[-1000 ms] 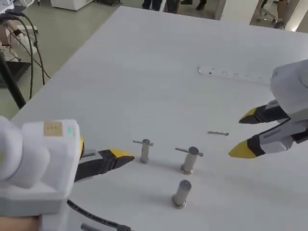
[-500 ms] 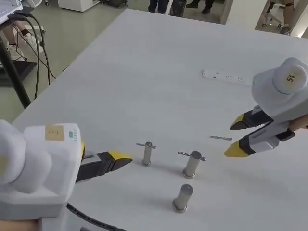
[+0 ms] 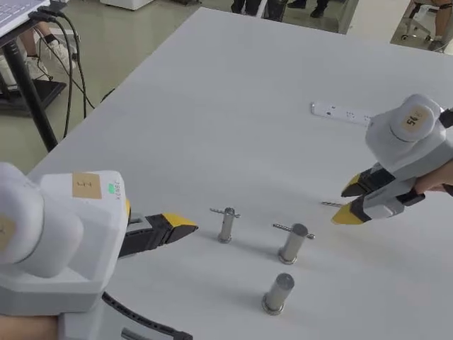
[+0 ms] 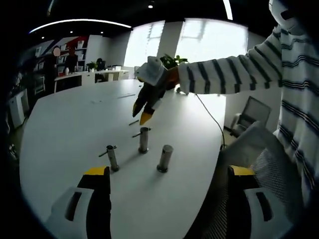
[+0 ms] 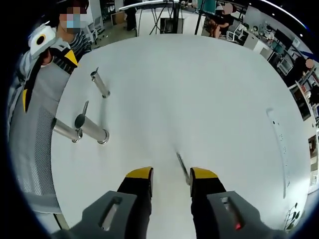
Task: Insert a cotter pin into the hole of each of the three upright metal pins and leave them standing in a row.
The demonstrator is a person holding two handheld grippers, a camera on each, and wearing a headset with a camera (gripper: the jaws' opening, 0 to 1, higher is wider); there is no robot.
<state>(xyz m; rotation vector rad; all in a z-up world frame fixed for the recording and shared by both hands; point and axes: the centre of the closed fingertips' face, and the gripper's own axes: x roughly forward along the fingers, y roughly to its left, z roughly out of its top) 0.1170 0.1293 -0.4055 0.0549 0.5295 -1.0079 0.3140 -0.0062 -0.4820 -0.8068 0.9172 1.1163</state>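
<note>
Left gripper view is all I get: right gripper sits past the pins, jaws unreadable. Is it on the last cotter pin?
Observer: No. The right gripper view shows the right gripper open, the loose cotter pin flat on the table between its jaws, near one fingertip.
Operator: Are the three pins in a row?
Observer: No. In the head view the left metal pin and the right metal pin stand side by side; the bare metal pin stands nearer the person.

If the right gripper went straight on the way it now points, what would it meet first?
The loose cotter pin lying on the table, just ahead of the open right gripper and close to one jaw. Its height above the table is unclear, so it might touch the tabletop too.
</note>
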